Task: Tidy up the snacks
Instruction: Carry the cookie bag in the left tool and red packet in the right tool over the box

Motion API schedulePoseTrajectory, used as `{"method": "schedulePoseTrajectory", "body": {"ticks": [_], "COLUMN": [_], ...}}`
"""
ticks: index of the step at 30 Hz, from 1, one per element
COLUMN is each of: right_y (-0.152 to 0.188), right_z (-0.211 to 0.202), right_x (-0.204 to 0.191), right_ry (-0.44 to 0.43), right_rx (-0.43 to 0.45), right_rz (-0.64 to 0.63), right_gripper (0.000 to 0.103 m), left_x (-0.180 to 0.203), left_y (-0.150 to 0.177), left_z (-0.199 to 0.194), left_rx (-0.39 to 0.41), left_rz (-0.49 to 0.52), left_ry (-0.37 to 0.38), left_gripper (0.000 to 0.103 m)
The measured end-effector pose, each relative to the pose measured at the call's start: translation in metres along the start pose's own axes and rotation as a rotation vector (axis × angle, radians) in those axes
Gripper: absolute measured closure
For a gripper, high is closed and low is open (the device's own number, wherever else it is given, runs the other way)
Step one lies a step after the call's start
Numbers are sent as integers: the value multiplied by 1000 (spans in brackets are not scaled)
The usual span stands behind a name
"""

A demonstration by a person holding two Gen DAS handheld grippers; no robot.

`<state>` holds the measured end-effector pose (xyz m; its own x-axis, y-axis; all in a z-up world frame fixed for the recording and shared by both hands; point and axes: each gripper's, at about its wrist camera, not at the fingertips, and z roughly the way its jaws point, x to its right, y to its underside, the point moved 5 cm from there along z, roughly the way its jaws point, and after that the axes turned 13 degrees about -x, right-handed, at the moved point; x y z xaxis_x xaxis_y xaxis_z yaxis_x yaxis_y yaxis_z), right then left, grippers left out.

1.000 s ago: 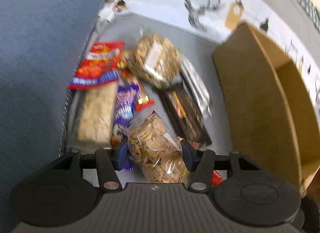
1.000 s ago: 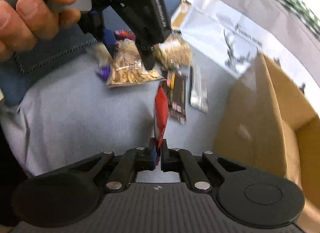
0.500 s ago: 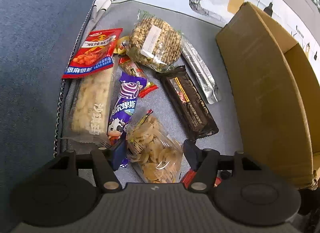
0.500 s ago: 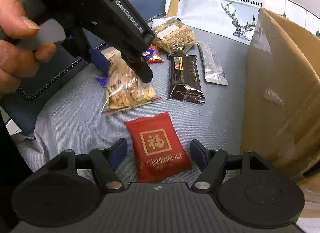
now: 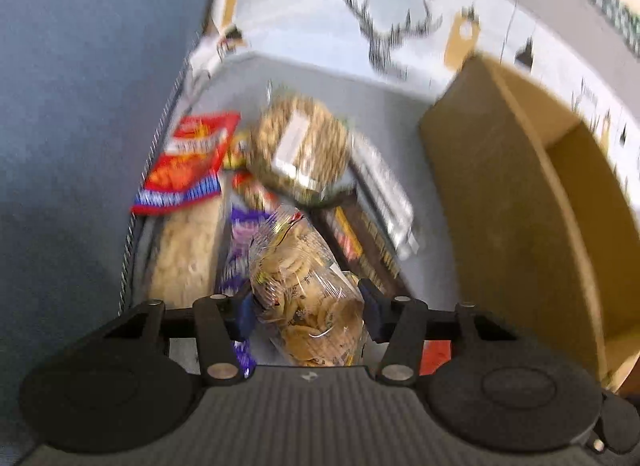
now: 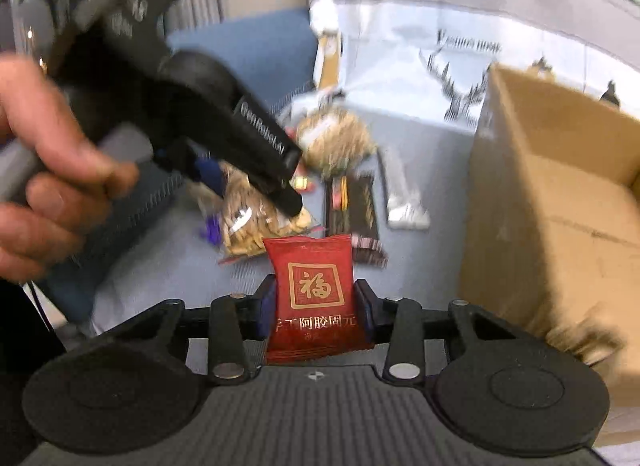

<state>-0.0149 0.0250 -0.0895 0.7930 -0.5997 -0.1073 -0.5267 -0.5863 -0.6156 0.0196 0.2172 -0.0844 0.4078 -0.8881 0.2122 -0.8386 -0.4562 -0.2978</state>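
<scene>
My left gripper [image 5: 307, 308] has a clear bag of crackers [image 5: 308, 286] between its blue pads; its jaws are closing and the pads press on the bag's sides. The right wrist view shows that same left gripper [image 6: 252, 193] with the bag of crackers [image 6: 256, 225] hanging a little above the grey cloth. My right gripper [image 6: 316, 310] has its jaws closing on a red packet [image 6: 316, 290] with a gold square, both pads against its edges. An open cardboard box [image 6: 560, 205] stands to the right.
On the cloth lie a red chip packet [image 5: 188, 161], a round oat cake pack [image 5: 300, 145], a dark chocolate bar [image 5: 360, 242], a silver packet [image 5: 384, 193], a purple packet [image 5: 236, 250] and a pale rice bar [image 5: 184, 258]. A blue cushion [image 5: 80, 145] borders the left; a hand [image 6: 48, 193] holds the left gripper.
The right gripper let go of the red packet's edge, opened over it as it lay flat, then closed across its width and raised it. The left jaws narrowed on the cracker bag.
</scene>
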Motion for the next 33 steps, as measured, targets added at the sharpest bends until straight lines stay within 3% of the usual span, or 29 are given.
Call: {"method": "schedulePoseTrajectory", "body": {"ticks": [8, 14, 17, 20, 23, 27, 33], "right_y": [-49, -92, -95, -79, -71, -73, -59], "right_z": [-59, -100, -106, -100, -97, -101, -105], "right_x": [32, 101, 139, 167, 186, 197, 216], "right_ry": [-10, 44, 86, 147, 138, 189, 247], "right_rx": [106, 231, 292, 308, 294, 335, 335], "right_rz": [101, 184, 233, 297, 353, 318, 311], "right_gripper": [61, 61, 61, 61, 61, 61, 61], "left_x": [13, 34, 52, 71, 92, 123, 173], "left_y": [-18, -24, -26, -27, -28, -26, -30], "left_z": [-48, -73, -79, -76, -75, -82, -72], "left_rx": [228, 374, 425, 434, 437, 440, 342], "left_rz": [-74, -80, -52, -24, 4, 49, 68], "left_ry": [68, 89, 88, 108, 129, 155, 106], "left_gripper": [46, 46, 46, 46, 46, 46, 46]}}
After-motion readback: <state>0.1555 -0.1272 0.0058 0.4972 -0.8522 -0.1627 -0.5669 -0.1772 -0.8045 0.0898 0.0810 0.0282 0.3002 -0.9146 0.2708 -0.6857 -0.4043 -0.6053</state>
